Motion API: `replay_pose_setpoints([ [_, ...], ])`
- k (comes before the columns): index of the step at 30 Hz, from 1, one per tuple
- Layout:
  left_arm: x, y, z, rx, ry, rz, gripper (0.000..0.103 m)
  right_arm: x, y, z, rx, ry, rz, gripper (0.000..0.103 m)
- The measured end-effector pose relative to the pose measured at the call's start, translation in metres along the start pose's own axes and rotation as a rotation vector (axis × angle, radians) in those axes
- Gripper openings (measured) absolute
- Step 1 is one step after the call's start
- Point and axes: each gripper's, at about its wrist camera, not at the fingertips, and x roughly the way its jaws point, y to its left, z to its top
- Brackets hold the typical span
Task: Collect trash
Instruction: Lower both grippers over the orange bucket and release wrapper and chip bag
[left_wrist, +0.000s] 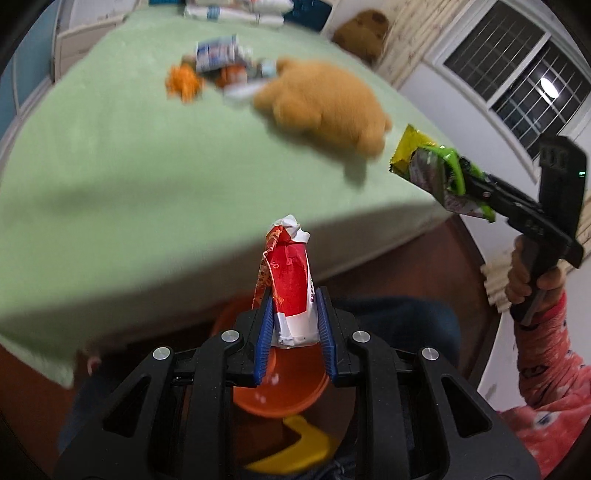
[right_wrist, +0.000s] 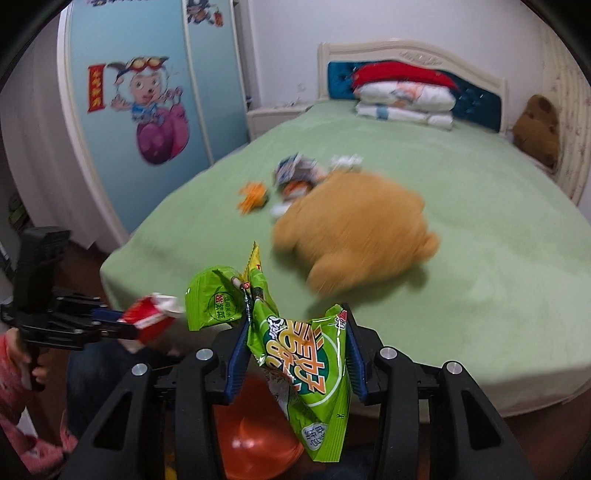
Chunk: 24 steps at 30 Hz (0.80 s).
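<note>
With the left gripper (left_wrist: 293, 325) clenched on a red-and-white wrapper (left_wrist: 290, 291) and the right gripper (right_wrist: 295, 350) grasping green snack bags (right_wrist: 303, 354) above the orange bin (right_wrist: 258, 443), either could flutter past its rim.

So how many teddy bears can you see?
2. A tan teddy lies on the green bed beside the wrappers; a brown teddy sits by the headboard. Others may be hidden.

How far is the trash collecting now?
In hand: left tongs grip a red wrapper, right tongs a green snack bag, both above the orange bin. Left: the wrapper pile on the bed. Nothing visibly binned yet.
</note>
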Motion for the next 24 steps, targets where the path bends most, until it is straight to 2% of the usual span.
replay_pose_setpoints([
  [6,0.057,0.013,-0.045,-0.056,0.142,0.003,0.022,0.036,0.011,-0.057,0.047,0.133,0.035,0.044],
  [14,0.130,0.034,-0.087,-0.114,0.314,0.048,0.022,0.110,0.015,-0.132,0.209,0.341,0.047,0.044],
  [19,0.167,0.042,-0.098,-0.134,0.391,0.075,0.022,0.147,0.019,-0.157,0.247,0.425,0.023,0.044],
  [24,0.189,0.042,-0.111,-0.138,0.431,0.117,0.023,0.175,0.023,-0.173,0.261,0.494,-0.002,0.045],
])
